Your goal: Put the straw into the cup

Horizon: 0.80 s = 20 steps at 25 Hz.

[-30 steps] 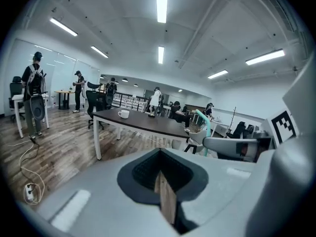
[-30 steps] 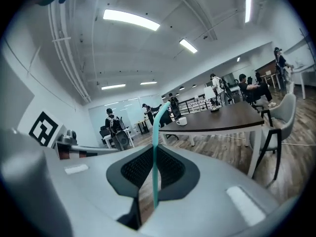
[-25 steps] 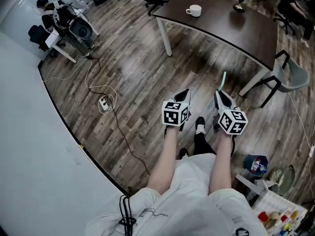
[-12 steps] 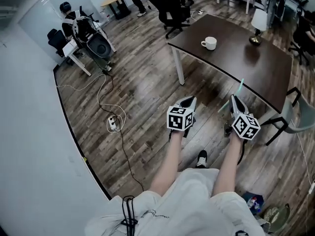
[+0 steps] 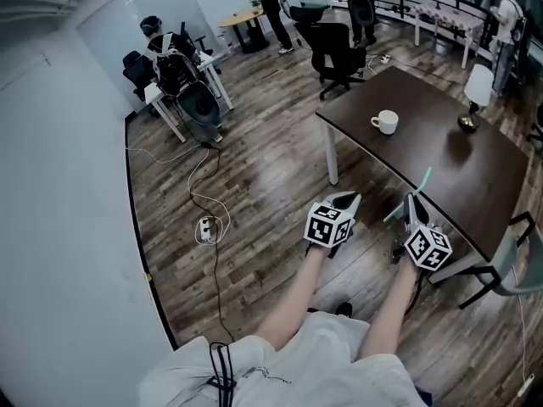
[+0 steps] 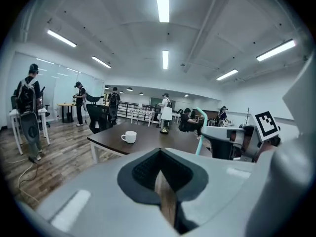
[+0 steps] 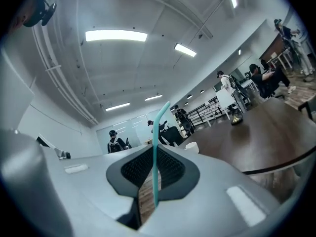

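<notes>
Items counted: one cup [image 5: 385,122]; one straw [image 5: 422,179]; one lamp [image 5: 478,91]; one dark surface [image 5: 441,164]. Grippers, two: the left gripper [image 5: 346,198] and the right gripper [image 5: 413,203]. One power strip [image 5: 206,226]. One grey chair [image 5: 519,265]. One black office chair [image 5: 335,53].

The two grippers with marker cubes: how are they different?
The right gripper is shut on a thin teal bendy straw; the left gripper is shut on nothing. The right gripper is at the dark brown table's edge; the left gripper is over wooden floor. Both have shut jaws.
</notes>
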Motion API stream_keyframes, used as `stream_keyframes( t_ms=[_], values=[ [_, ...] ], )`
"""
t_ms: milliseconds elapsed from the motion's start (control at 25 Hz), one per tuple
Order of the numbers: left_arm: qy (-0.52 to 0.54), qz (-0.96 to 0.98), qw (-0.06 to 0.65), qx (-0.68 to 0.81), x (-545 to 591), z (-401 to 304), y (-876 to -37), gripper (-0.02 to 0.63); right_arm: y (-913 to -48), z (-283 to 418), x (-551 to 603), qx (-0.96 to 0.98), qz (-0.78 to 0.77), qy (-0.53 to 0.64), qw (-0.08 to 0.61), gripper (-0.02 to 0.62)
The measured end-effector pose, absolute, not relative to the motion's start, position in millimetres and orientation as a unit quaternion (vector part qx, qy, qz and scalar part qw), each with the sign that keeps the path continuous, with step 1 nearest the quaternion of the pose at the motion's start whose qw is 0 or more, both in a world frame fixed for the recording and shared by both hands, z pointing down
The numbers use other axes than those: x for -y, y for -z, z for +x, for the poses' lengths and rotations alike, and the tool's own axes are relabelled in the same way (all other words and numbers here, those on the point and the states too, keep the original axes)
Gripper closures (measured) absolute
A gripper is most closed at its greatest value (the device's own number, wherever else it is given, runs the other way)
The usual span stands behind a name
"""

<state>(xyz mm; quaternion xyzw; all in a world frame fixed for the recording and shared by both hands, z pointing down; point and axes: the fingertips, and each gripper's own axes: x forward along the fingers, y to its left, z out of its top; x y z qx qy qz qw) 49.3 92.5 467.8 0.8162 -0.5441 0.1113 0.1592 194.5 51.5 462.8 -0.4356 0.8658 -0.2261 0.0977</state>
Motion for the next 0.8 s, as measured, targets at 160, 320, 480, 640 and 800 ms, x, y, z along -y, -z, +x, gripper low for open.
stream_keyframes(
  t_ms=[160,320,480,640,800],
  values=[
    [-0.128,0.812,0.178,0.541,-80.1,59.1,-497.1,0.606,-478.2,205.7,-34.1,-0.864,-0.433,0.240,0.095,0.546],
    [-0.117,0.807,0.187,0.548,-68.7,54.6,-505.0,0.606,-488.2,204.8,-19.6,-0.867,-0.429,0.239,0.082,0.548],
    [-0.110,0.794,0.202,0.563,-53.7,36.1,-514.0,0.606,-498.3,193.1,-9.5,-0.876,-0.419,0.233,0.051,0.547],
    [-0.100,0.792,0.213,0.563,-30.8,28.8,-517.8,0.606,-496.3,187.0,7.2,-0.881,-0.415,0.223,0.039,0.546],
    [-0.090,0.800,0.216,0.552,-6.2,38.7,-519.1,0.606,-501.2,192.6,22.2,-0.884,-0.415,0.215,0.022,0.546]
  ],
)
